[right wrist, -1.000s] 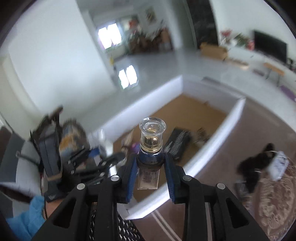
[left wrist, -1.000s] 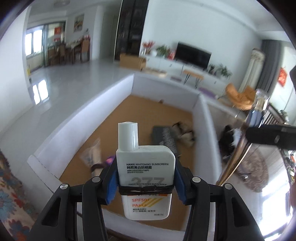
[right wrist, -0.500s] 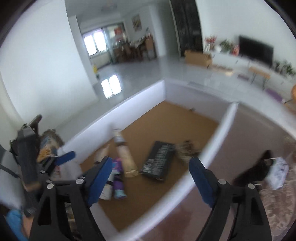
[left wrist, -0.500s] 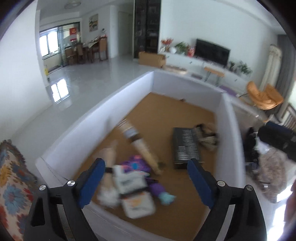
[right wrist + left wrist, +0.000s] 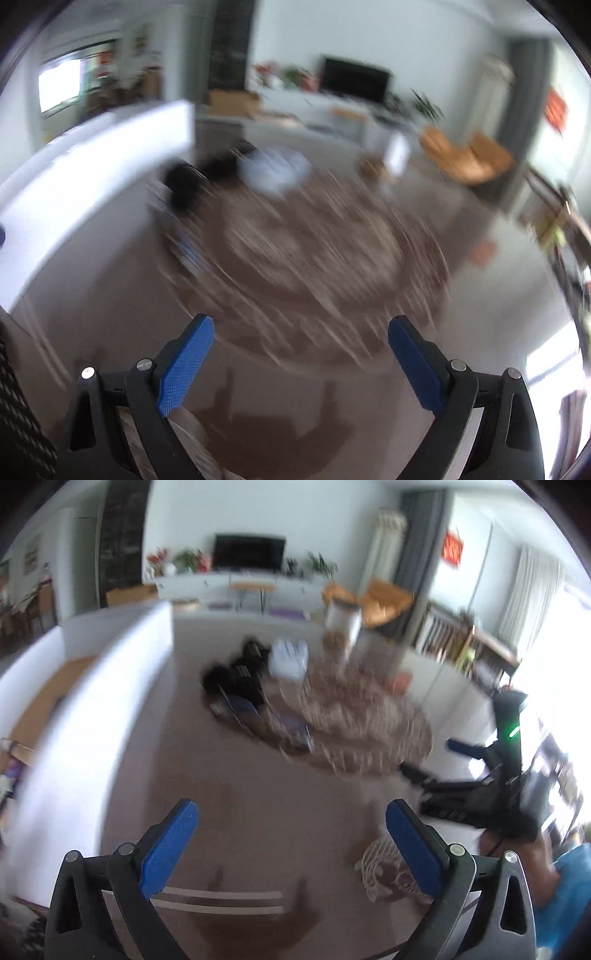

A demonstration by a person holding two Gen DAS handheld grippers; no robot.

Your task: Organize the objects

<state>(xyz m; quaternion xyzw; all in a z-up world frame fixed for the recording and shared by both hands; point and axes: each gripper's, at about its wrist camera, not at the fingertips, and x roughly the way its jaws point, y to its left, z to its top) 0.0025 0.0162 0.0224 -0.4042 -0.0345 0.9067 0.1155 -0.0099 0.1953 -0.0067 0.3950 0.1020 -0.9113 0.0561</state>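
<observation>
Both grippers' blue fingers are standing spread wide, gripping nothing: the left gripper (image 5: 291, 843) and right gripper (image 5: 301, 363) are hovering above the brown desk (image 5: 258, 812), while blurred objects (image 5: 258, 686) are lying well ahead beside the white box wall (image 5: 92, 701).

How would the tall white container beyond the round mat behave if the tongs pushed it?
The tall white container stands upright and looks narrow, so a high push would probably tip it. Its sides look smooth, so perhaps slippery. Blur hides its material and how full it is.
</observation>
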